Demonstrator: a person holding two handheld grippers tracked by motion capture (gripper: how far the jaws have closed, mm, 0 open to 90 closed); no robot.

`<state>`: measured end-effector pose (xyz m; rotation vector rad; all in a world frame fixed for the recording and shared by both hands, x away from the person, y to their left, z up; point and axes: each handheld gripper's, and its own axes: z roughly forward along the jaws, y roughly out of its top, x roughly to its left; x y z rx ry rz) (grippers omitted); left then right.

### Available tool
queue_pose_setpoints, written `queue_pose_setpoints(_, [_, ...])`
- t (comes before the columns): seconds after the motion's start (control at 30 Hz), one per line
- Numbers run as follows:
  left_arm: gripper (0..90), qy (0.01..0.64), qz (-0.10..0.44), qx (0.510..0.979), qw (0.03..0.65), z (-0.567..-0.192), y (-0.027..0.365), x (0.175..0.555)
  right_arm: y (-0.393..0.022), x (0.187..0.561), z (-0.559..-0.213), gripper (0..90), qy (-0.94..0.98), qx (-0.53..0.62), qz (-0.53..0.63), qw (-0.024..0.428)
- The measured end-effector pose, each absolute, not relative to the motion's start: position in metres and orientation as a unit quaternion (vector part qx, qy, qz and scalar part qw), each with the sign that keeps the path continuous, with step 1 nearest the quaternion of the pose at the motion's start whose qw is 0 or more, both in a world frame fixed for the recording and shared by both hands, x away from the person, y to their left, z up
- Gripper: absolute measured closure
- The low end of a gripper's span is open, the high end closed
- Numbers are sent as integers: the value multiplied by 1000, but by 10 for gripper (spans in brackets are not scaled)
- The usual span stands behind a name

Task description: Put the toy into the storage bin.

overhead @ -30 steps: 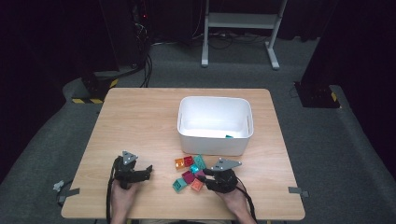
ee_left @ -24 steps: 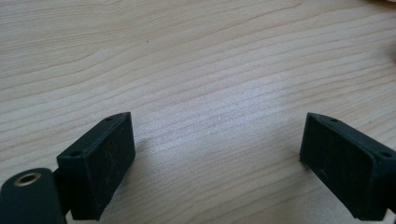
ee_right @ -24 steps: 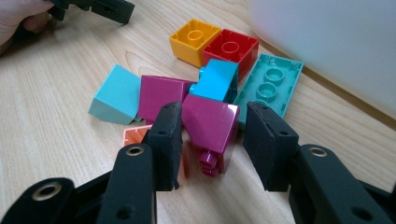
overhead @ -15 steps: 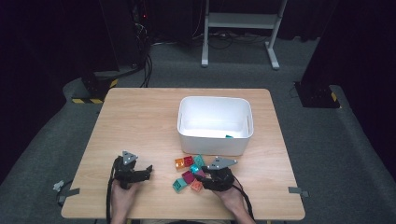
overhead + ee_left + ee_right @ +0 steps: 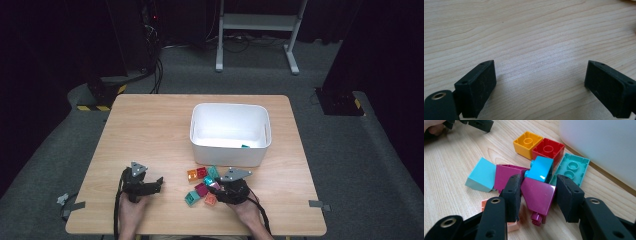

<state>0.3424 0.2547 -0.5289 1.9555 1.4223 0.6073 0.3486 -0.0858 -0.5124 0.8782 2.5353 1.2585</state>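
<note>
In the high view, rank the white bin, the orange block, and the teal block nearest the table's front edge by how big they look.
1. White bin, by far the largest.
2. and 3. Orange block and teal block: they look about alike, too close to rank.

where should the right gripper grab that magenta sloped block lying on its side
Take the magenta sloped block across its two flat side faces, coming from the near, stud end, as the right gripper straddles it now. The slope would slip; the sides are parallel, clear of the light blue block.
</note>
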Motion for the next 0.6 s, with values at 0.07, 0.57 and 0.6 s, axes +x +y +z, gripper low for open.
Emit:
queue_pose_setpoints(0.07, [103, 541, 231, 744, 319, -529, 255, 342, -87, 348, -512, 568, 851, 295, 424, 91])
queue_pose_setpoints(0.57, [103, 541, 231, 743, 319, -529, 255, 342, -96, 345, -510, 571, 849, 297, 426, 97])
queue_pose_setpoints(0.6, [103, 541, 231, 744, 319, -529, 255, 342, -97, 344, -509, 571, 848, 299, 427, 97])
